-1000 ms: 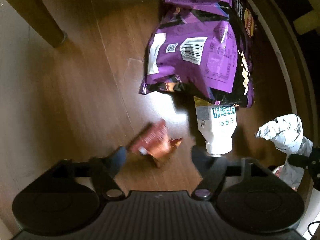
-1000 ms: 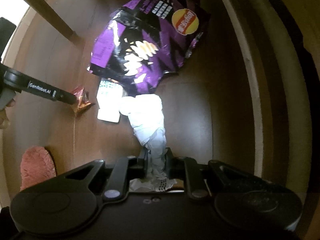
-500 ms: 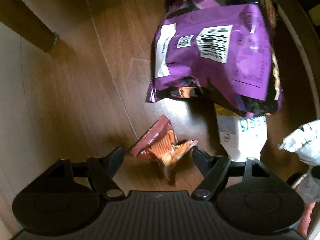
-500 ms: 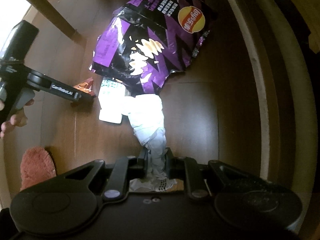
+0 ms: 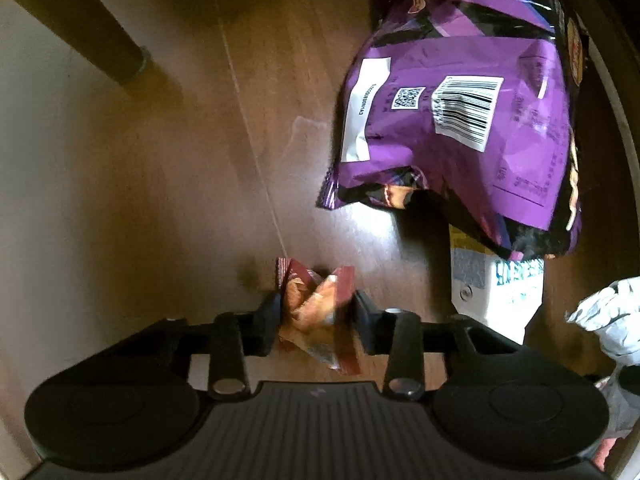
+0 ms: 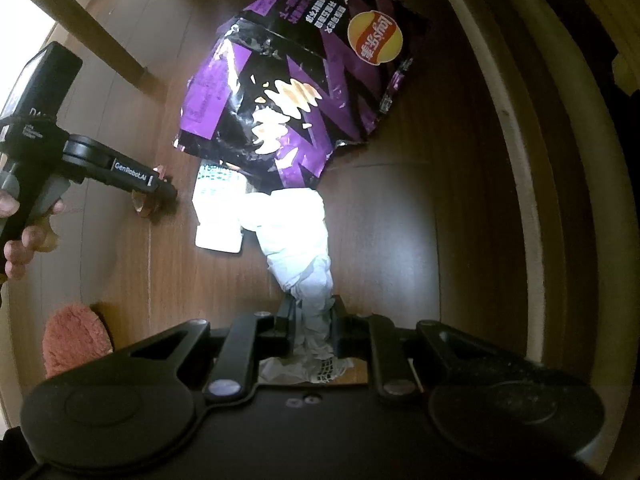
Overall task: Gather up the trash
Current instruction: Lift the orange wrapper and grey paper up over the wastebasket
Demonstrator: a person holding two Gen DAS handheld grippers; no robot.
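Left wrist view: the left gripper [image 5: 316, 312] points down at a dark wooden floor [image 5: 180, 184], its jaws closing on a small crumpled red-orange wrapper [image 5: 316, 304] that sits between the fingertips, with the pads on either side appearing to touch its creased foil. Just beyond lies a large purple chip bag [image 5: 460, 120], barcode side up, partly covering a flat white carton [image 5: 492, 292]. A brown furniture leg [image 5: 92, 36] stands at upper left.

Right wrist view: the right gripper [image 6: 312, 320] is clamped on a twisted wad of white crumpled paper [image 6: 300, 248], which bulges out ahead of the fingers above the floor. Past it, the chip bag [image 6: 296, 92] shows its printed front and overlaps the white carton [image 6: 218, 212]. To the left, a person's hand [image 6: 24, 236] grips the handle of the left gripper [image 6: 158, 190], whose tips reach the small wrapper [image 6: 146, 204] on the floor. A pink fuzzy slipper [image 6: 74, 344] rests at lower left, and a pale curved wooden rail [image 6: 532, 184] runs along the right.
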